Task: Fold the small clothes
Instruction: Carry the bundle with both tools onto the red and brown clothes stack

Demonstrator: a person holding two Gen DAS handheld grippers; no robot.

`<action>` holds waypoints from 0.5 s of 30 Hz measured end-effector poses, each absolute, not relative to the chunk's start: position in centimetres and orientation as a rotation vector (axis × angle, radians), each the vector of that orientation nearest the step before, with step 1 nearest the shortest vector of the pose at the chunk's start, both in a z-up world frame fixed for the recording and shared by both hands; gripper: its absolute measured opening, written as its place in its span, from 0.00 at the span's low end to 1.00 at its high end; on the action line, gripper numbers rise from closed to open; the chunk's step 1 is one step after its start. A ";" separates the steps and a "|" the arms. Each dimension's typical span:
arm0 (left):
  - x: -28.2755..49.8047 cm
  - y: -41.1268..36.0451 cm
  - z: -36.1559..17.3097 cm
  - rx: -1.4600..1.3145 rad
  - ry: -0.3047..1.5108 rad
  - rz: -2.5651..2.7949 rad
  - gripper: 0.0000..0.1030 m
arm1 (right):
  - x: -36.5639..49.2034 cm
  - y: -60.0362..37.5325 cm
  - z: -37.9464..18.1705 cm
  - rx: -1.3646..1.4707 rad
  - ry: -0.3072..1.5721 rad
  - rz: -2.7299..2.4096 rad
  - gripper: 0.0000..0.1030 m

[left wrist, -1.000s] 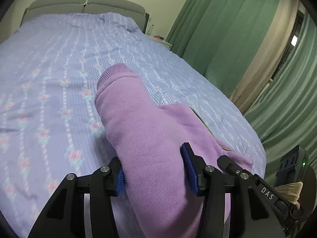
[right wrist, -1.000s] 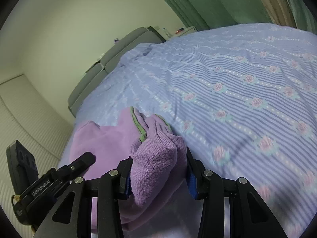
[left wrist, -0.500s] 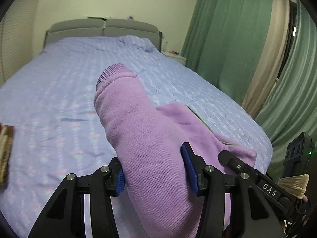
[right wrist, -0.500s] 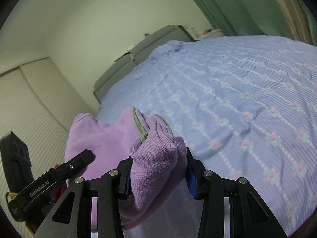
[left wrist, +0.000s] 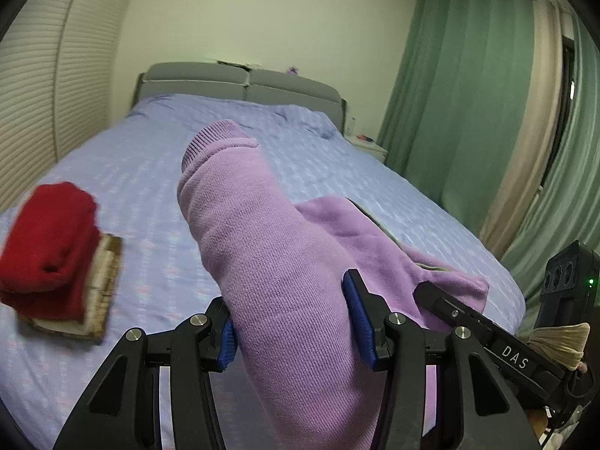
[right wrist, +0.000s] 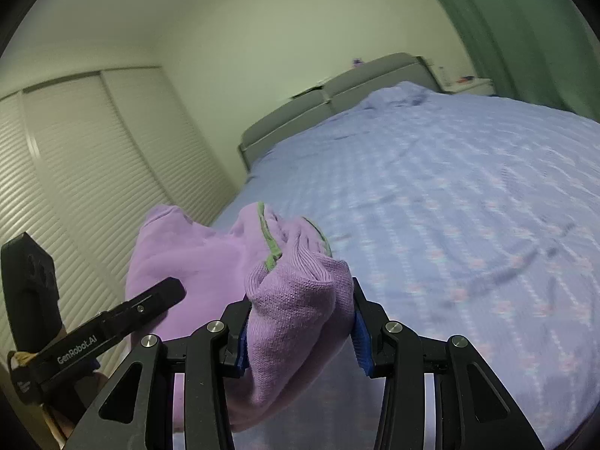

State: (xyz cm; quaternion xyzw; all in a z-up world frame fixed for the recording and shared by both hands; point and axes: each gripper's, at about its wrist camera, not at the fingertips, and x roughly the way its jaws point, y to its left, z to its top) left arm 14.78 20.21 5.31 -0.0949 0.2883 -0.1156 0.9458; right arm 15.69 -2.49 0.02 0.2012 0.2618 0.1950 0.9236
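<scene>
A folded lilac knit sweater (left wrist: 262,232) with a green-trimmed neck is held up above the bed by both grippers. My left gripper (left wrist: 292,330) is shut on one end of the thick fold, its ribbed cuff pointing away. My right gripper (right wrist: 298,333) is shut on the other end, the sweater (right wrist: 210,258) bunched between its blue pads, green trim (right wrist: 268,240) on top. The right gripper's body (left wrist: 487,333) shows in the left wrist view, and the left gripper's body (right wrist: 93,333) in the right wrist view.
A bed with a lilac flowered sheet (left wrist: 131,172) fills the scene, grey headboard (left wrist: 240,82) at the far end. A stack of folded clothes, red one (left wrist: 52,247) on top, lies at the left. Green curtains (left wrist: 468,93) hang on the right; slatted doors (right wrist: 75,157) stand on the left.
Both grippers have lifted the sweater and swung left. The red stack has come into the left wrist view and the slatted doors into the right wrist view. The grips are unchanged.
</scene>
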 end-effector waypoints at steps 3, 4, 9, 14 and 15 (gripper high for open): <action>14.1 24.1 5.9 -0.182 0.574 -0.205 0.48 | 15.8 1.3 0.7 0.384 0.542 0.450 0.42; 14.0 25.6 6.2 -0.172 0.570 -0.193 0.48 | 15.9 2.7 1.0 0.374 0.542 0.469 0.42; 13.9 32.0 7.4 -0.147 0.563 -0.154 0.48 | 16.8 9.5 1.8 0.333 0.550 0.560 0.42; 15.2 38.4 8.6 -0.116 0.572 -0.142 0.48 | 17.9 16.5 2.8 0.307 0.539 0.643 0.42; 15.4 39.4 8.9 -0.108 0.569 -0.141 0.48 | 18.2 17.4 2.9 0.306 0.536 0.653 0.42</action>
